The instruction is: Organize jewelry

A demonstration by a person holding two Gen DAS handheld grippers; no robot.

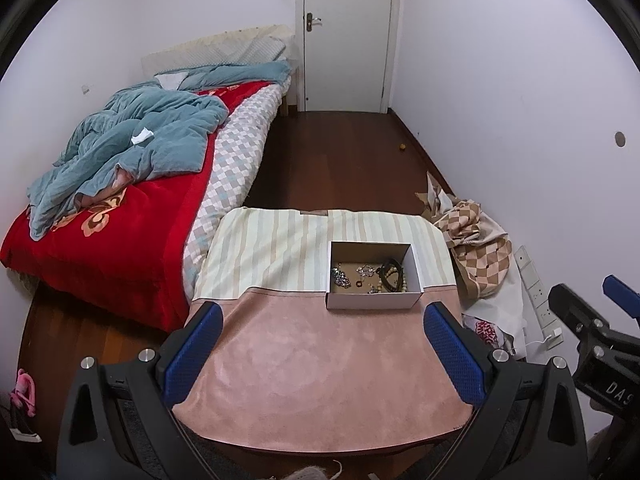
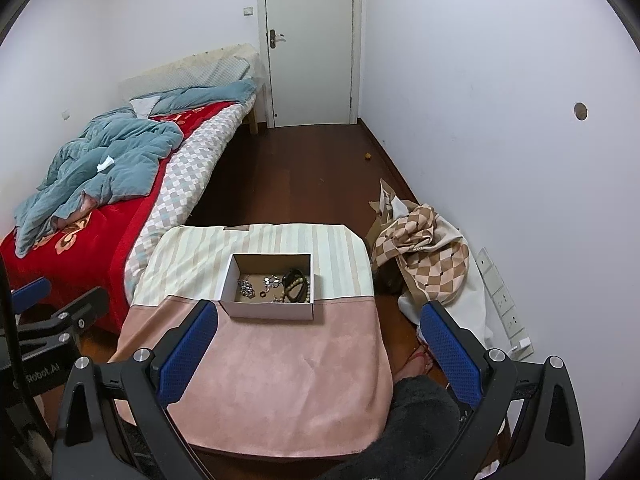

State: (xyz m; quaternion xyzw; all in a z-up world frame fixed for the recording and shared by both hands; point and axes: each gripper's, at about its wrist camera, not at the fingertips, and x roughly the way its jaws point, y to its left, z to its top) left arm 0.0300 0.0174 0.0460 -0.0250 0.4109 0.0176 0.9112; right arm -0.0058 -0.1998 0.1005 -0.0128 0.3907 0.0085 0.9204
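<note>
Open cardboard box [image 1: 374,297] sits mid-table on the cloth-covered table [image 1: 320,360], holding tangled jewelry: beaded bracelets [image 1: 394,276], small metal pieces [image 1: 342,276]. Left gripper [image 1: 322,356] and right gripper [image 2: 316,354] both wide apart, empty, hovering well short of the box. Risks: chains snag and lift together; light box slides or tips; cloth bunches under a push.

White walls [image 1: 500,100], closed door [image 1: 346,32], dark wooden floor [image 1: 340,156], unmade bed [image 1: 132,184].
</note>
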